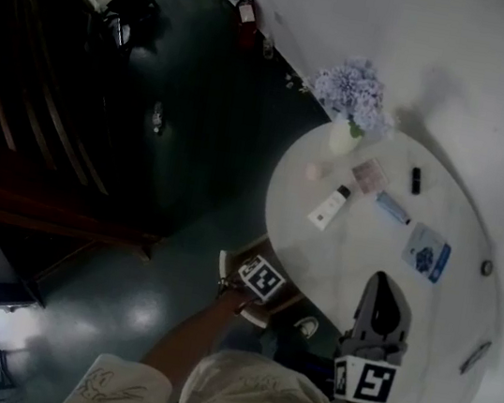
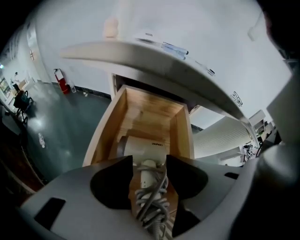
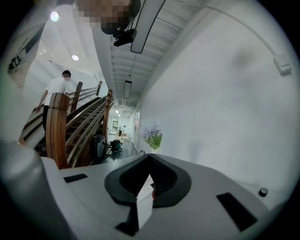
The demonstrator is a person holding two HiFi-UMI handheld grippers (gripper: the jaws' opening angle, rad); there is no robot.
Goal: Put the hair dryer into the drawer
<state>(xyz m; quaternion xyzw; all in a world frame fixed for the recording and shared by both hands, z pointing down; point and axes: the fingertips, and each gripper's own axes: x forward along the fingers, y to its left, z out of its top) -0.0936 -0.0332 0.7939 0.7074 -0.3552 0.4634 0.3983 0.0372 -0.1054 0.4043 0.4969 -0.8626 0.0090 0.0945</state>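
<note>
A wooden drawer [image 2: 105, 126] stands pulled out under the edge of the white round table [image 2: 154, 56]. In it lies the white hair dryer [image 2: 140, 146], with its grey cord wound round the handle. My left gripper [image 2: 149, 164] points steeply down into the drawer, and its black jaws are shut on the corded handle. The head view shows only its marker cube [image 1: 261, 278] beside the drawer [image 1: 286, 298], under the table's rim. My right gripper [image 1: 382, 288] hovers over the table's near side, shut and empty [image 3: 150, 157].
On the table [image 1: 462, 314] stand a vase of lilac flowers [image 1: 349, 97], a white tube [image 1: 329, 208], a blue packet [image 1: 427, 252] and small items. A dark wooden staircase [image 1: 27, 65] rises at the left, with a person [image 3: 56, 89] on it. A white wall lies behind the table.
</note>
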